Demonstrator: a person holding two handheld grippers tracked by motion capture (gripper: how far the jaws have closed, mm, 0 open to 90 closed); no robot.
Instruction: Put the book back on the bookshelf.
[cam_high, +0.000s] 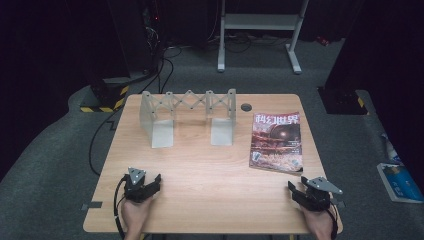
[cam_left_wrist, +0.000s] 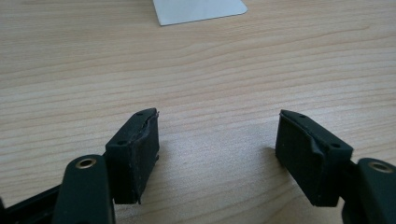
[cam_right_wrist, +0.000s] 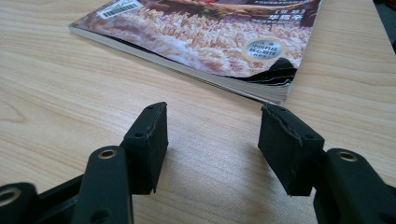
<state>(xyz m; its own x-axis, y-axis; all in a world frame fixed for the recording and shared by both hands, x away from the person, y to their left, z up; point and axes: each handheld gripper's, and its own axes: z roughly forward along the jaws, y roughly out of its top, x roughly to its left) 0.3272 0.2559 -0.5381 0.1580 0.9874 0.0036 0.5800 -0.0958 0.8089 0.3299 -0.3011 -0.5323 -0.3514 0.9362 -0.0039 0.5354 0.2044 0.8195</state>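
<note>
A magazine (cam_high: 276, 141) with a reddish cover lies flat on the right side of the wooden table (cam_high: 210, 170). A grey expandable book stand (cam_high: 188, 116) with two flat feet stands at the back middle. My left gripper (cam_high: 156, 181) rests at the front left, open and holding nothing; its own view has both jaws (cam_left_wrist: 217, 140) apart over bare wood, with a foot of the stand (cam_left_wrist: 198, 10) at the top. My right gripper (cam_high: 292, 189) sits at the front right, open, just short of the magazine's near corner (cam_right_wrist: 275, 88); its jaws (cam_right_wrist: 212, 135) are empty.
A small dark round grommet (cam_high: 246, 107) sits in the table near the back edge. Beyond the table are a white frame's legs (cam_high: 260, 30) and cables on grey carpet. A blue and white item (cam_high: 400, 180) lies on the floor at the right.
</note>
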